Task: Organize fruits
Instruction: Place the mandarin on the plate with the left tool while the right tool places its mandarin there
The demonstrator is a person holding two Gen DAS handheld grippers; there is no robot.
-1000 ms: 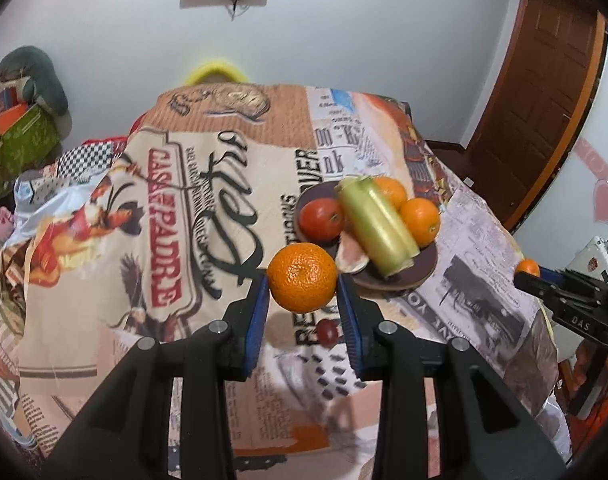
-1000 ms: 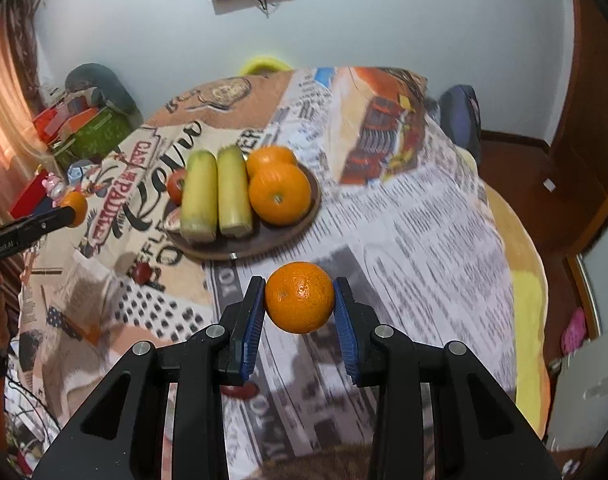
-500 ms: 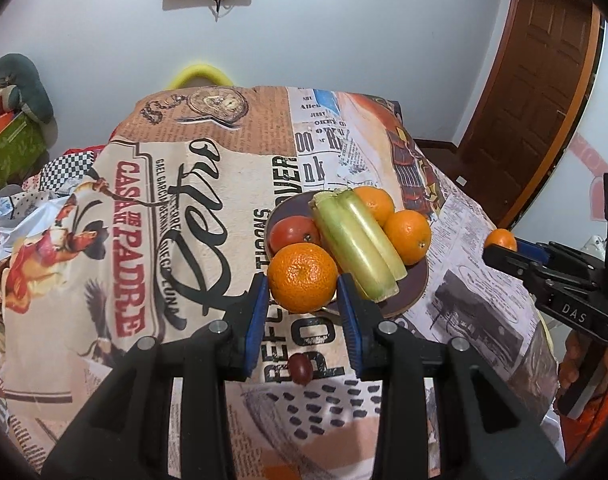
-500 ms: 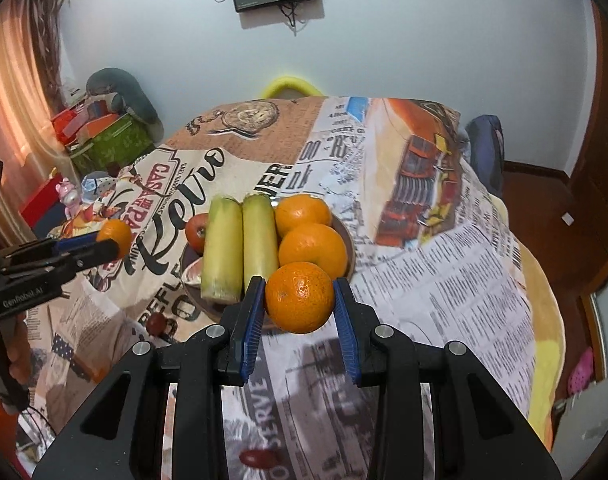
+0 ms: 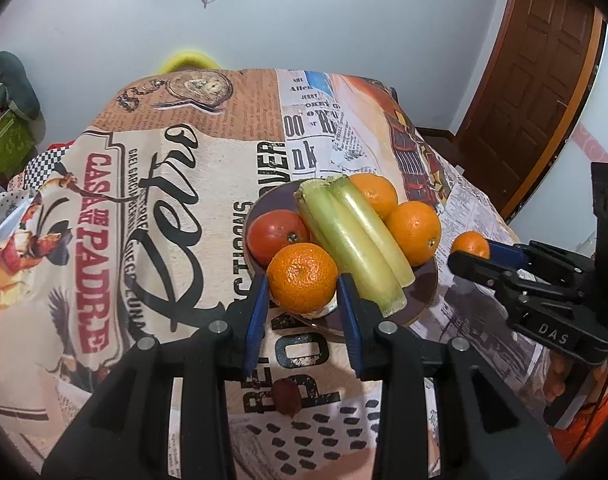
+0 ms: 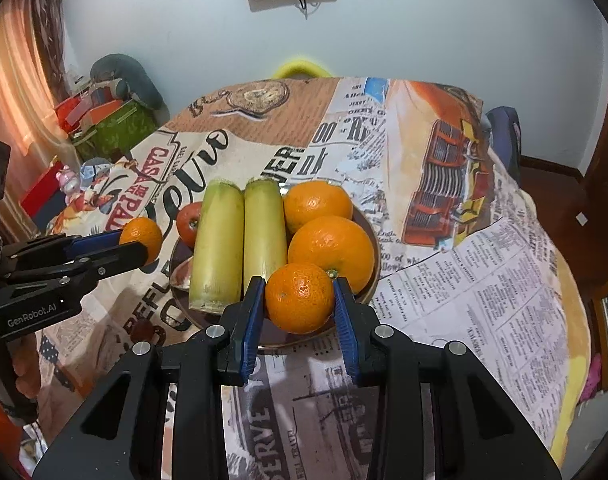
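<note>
White walls and a brown wooden door [image 5: 536,92] framed a table draped in a retro newsprint-patterned cloth [image 5: 175,208]. Mid-frame sat a dark round plate [image 6: 368,280], already loaded: two large dimpled oranges [image 6: 331,252], a smooth red tomato [image 5: 277,234] and two pale green, fibrous cut stalks [image 5: 356,240]. The left gripper [image 5: 304,292] clamped a small pebbly mandarin [image 5: 302,277] over the plate's near-left rim; the right gripper [image 6: 297,300] gripped another mandarin [image 6: 299,297] at its near-right rim. Both looked ready for release. A small dark fruit [image 5: 286,394] lay loose on the cloth at lower centre, likely still to gather
</note>
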